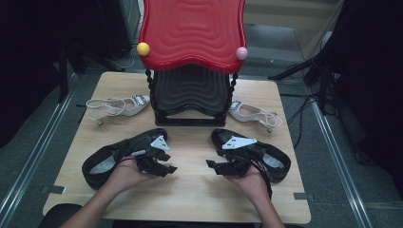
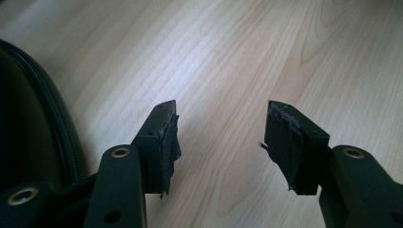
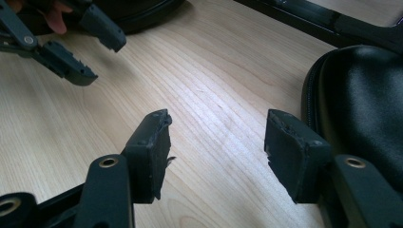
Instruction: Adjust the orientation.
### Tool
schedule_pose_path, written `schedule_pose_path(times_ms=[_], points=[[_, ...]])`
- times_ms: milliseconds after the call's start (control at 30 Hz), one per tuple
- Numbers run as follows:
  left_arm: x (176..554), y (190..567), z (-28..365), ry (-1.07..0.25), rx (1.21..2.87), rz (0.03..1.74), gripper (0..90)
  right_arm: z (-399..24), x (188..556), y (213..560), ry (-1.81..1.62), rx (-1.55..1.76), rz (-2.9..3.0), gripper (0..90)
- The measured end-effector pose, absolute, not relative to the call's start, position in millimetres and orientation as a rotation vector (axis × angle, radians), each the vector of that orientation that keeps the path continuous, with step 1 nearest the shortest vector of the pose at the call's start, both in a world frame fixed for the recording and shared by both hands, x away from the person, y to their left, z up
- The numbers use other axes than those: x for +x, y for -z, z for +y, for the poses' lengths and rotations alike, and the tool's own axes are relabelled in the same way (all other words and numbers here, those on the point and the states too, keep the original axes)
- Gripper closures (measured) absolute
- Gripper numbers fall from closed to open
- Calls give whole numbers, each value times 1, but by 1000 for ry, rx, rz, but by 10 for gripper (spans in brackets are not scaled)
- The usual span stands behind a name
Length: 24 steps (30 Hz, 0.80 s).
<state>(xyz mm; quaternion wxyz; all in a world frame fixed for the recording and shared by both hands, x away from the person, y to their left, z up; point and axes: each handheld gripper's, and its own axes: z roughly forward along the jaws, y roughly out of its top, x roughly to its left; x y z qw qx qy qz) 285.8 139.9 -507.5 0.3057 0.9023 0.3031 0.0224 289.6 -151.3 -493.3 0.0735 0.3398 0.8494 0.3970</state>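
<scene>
Pale wooden tabletop carries a red-topped black two-tier rack. In front of the rack, left gripper and right gripper hover, jaws apart, empty. Glossy black leather shoes lie beside each: one rack-left, another rack-right.

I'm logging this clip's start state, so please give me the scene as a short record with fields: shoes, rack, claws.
table: light wood
rack: red top shelf, black shelf below, at the table's far middle
black shoes: one at left, one at right, near side
pale heeled shoes: one left of the rack, one right
left claw: open, over bare wood, holding nothing
right claw: open, holding nothing
</scene>
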Motion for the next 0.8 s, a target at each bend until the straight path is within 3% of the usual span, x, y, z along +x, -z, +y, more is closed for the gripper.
schedule_pose_path(times_ms=[300,433,567,800], points=[[280,500,149,-54,2325,789,569,-154,281,490,-1179,1007,2555,433],[279,498,151,-106,2329,808,526,-155,278,493,-1167,994,2579,443],[283,497,153,-39,2327,816,525,-152,279,494,-1173,989,2591,457],[280,499,151,-44,2350,805,466,-152,283,493,-1181,985,2591,468]])
